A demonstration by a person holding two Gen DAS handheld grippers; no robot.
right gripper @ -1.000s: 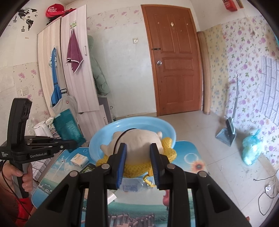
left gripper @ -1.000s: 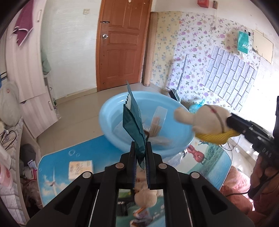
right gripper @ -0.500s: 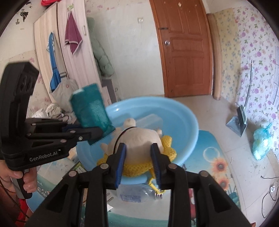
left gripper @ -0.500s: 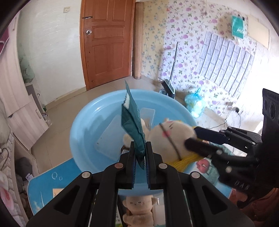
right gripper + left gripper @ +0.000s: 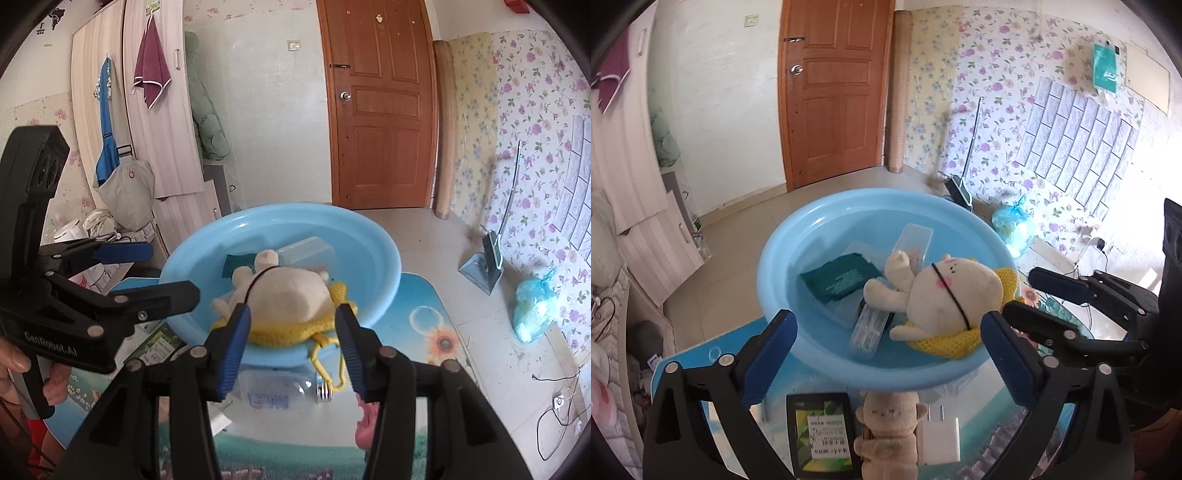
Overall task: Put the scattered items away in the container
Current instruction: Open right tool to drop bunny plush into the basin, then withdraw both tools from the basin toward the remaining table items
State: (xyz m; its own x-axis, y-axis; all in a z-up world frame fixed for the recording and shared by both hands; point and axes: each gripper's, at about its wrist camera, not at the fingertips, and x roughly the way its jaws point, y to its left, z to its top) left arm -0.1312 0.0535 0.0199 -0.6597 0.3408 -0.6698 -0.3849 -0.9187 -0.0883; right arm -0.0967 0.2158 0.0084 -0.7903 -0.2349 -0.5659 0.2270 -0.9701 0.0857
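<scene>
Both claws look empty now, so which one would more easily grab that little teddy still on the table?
Probably the left gripper. Its open jaws sit right above the small teddy, which lies beside the blue basin. The right gripper, also open, faces the basin rim, with no teddy visible.

Picture-printed table (image 5: 701, 354) with blue basin (image 5: 783, 236), black box (image 5: 822, 434), small plush (image 5: 886, 424), white charger (image 5: 940, 435).

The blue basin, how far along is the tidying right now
Done: the blue basin holds the green packet, clear plastic cases and the plush in yellow knit.
In hand: nothing; the left gripper and right gripper are both open.
Left on the table: a small bear plush, white charger, black box and clear bottle.
</scene>
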